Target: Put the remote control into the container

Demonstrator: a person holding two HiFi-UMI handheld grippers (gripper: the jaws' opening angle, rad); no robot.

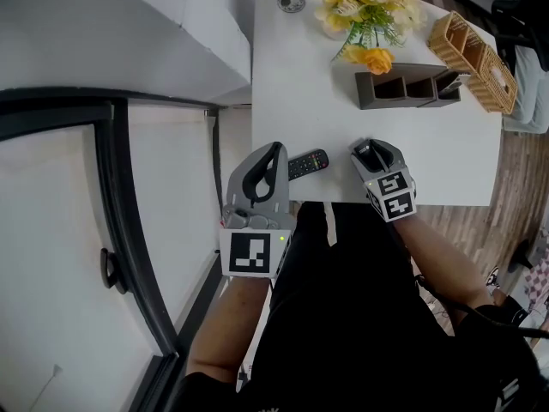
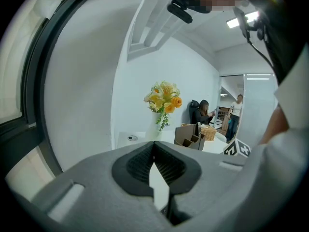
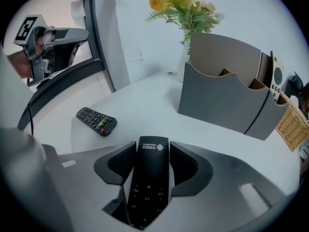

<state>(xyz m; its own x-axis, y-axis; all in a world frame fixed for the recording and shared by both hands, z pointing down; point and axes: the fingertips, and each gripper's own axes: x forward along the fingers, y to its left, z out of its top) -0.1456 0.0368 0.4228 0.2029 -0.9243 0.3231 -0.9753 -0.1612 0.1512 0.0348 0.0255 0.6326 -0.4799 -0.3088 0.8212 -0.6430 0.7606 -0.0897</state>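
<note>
For the right gripper [image 1: 369, 148]: tipped steeply down over the near edge of the table [image 1: 283, 84], forearm reaching in from 5 o'clock. Clenched on a slim black remote [image 3: 150, 178], pads against both long sides, well short of the container [image 3: 219, 103] at 1 o'clock. For the left gripper [image 2: 154, 145]: raised by the table's near-left corner, pointed only slightly below level, tips closed on each other with nothing between.

Underneath, a white tabletop. Off its right and near edges, wood floor [image 1: 480, 221]. At 9 o'clock, white panels [image 1: 111, 213] in a black frame. Far back in the left gripper view, a seated person [image 2: 203, 112] and a standing person [image 2: 236, 108].

Counted: three remotes, namely the held one, a buttoned remote [image 3: 96, 121] flat on the table at 9 o'clock of the right gripper, and a pale remote [image 3: 275, 79] upright in the container's right end compartment. One grey divided container. One wicker basket [image 1: 476, 54] at its 2 o'clock. One bunch of flowers [image 1: 369, 7] at its 11 o'clock. One small round disc [image 1: 292, 3] at the far-left corner.
</note>
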